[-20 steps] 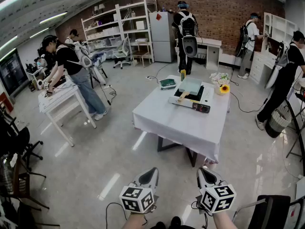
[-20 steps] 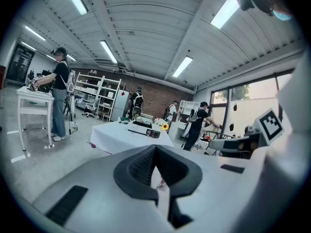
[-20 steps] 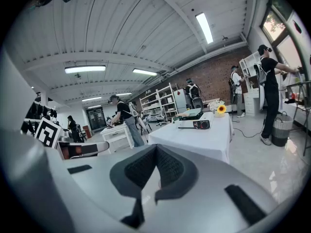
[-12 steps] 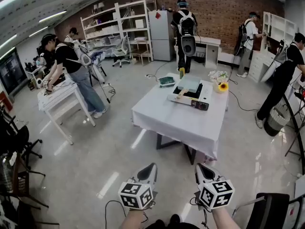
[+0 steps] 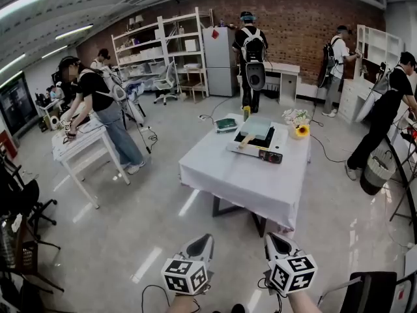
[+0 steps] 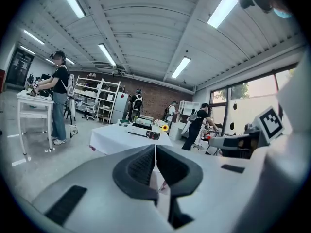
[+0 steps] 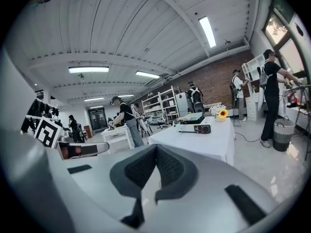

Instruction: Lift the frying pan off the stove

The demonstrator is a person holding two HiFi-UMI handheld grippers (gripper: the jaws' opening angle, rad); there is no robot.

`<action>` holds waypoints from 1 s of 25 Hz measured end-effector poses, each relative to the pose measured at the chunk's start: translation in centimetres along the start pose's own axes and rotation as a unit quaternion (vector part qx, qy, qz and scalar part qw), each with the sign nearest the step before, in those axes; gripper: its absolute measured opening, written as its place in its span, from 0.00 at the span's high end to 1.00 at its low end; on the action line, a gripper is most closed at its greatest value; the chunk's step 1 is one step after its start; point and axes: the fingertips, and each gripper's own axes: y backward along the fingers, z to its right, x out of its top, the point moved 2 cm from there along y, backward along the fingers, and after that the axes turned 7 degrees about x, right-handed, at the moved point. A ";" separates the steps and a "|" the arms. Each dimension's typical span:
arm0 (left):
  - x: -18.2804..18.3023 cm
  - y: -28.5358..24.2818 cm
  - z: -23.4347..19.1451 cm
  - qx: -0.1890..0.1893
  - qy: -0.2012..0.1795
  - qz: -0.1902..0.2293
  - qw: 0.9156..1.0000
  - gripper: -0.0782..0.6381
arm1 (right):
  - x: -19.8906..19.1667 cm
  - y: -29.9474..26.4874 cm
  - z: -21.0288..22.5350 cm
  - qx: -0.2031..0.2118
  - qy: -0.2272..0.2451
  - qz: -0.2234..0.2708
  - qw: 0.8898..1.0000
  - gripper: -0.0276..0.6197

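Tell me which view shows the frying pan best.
Head view: it looks down on the frying pan, showing its square teal body and handle atop the stove. Both gripper views show it only small, distant and side-on.

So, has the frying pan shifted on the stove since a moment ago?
No. The frying pan sits on the stove as before, its handle toward the same near-left edge. Both shifted together in the head view, so only the camera moved.
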 end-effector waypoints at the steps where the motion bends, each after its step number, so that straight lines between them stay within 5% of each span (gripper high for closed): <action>1: -0.1 -0.2 0.0 -0.002 0.000 -0.002 1.000 0.87 | 0.1 0.0 0.2 -0.002 -0.002 0.002 1.000 0.96; 14: -0.1 -2.5 0.7 -0.003 0.011 -0.009 1.000 0.73 | 0.0 -0.8 2.4 0.032 -0.034 -0.007 0.999 0.71; 25: 1.2 -5.9 -0.5 0.005 0.006 -0.002 1.000 0.71 | 1.0 -3.1 4.1 0.042 -0.040 0.000 0.998 0.64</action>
